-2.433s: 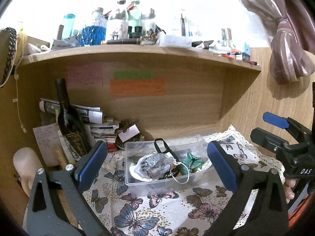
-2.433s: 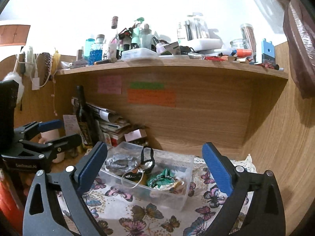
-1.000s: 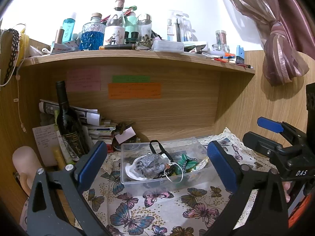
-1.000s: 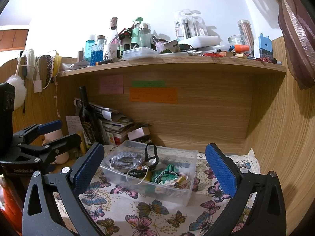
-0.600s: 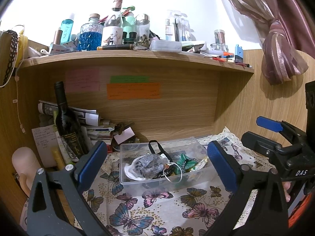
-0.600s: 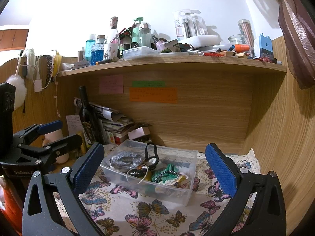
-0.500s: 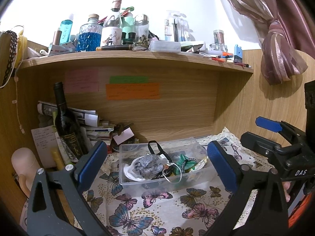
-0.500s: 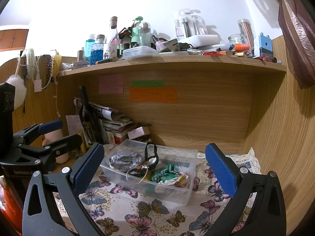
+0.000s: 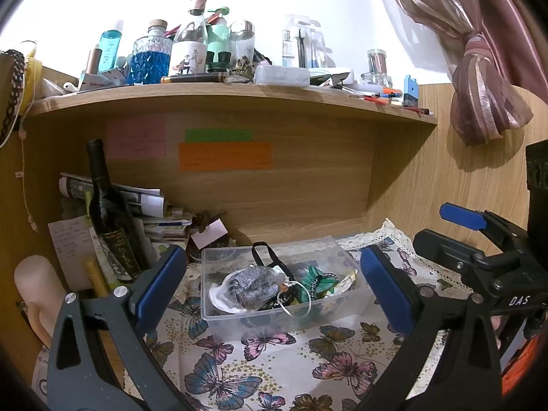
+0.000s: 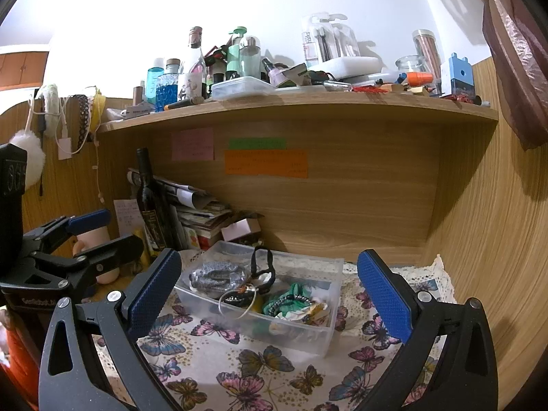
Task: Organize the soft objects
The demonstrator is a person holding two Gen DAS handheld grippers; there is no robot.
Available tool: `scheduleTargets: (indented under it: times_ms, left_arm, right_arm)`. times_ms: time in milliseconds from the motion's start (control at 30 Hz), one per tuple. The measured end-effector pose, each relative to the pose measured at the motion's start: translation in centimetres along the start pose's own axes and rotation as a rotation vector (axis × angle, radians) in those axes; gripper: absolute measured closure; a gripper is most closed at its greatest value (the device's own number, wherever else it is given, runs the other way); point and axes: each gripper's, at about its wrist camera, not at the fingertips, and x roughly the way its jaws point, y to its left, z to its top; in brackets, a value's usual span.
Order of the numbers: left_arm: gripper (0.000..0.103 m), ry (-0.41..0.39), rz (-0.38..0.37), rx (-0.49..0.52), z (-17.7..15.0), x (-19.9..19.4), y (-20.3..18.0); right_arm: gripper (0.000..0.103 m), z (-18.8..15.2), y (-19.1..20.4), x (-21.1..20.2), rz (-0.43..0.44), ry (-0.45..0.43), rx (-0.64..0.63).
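A clear plastic box (image 9: 346, 308) (image 10: 301, 334) stands on the butterfly cloth (image 9: 274, 359) (image 10: 239, 370) in the desk nook. In it lie a grey scrunchie (image 9: 251, 282) (image 10: 214, 277), a green scrunchie (image 9: 316, 282) (image 10: 291, 301), a black hair band (image 9: 265, 255) (image 10: 262, 263) and a thin ring (image 9: 296, 299). My left gripper (image 9: 274, 291) is open and empty, held back from the box. My right gripper (image 10: 270, 291) is open and empty, also held back; it shows at the right of the left wrist view (image 9: 441, 229).
A dark wine bottle (image 9: 109, 212) (image 10: 152, 205) leans on stacked papers (image 9: 154, 219) at the back left. A pale cup (image 9: 37, 294) stands at the left. The shelf (image 9: 239, 99) above is crowded with bottles. A curtain (image 9: 479, 96) hangs on the right.
Both grippers have drawn back and up a little from the box, so it looks smaller and farther. Both stay open and empty. The box contents have not moved.
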Motion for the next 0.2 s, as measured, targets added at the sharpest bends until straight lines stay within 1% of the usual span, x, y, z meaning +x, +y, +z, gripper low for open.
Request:
scheduleTargets:
  times_ms: [200]
  left_arm:
    - [0.0,0.001,-0.006,-0.005,-0.04,0.12,0.17]
  right_arm:
    - [0.0,-0.11,0.04,0.19,-0.002,0.003,0.002]
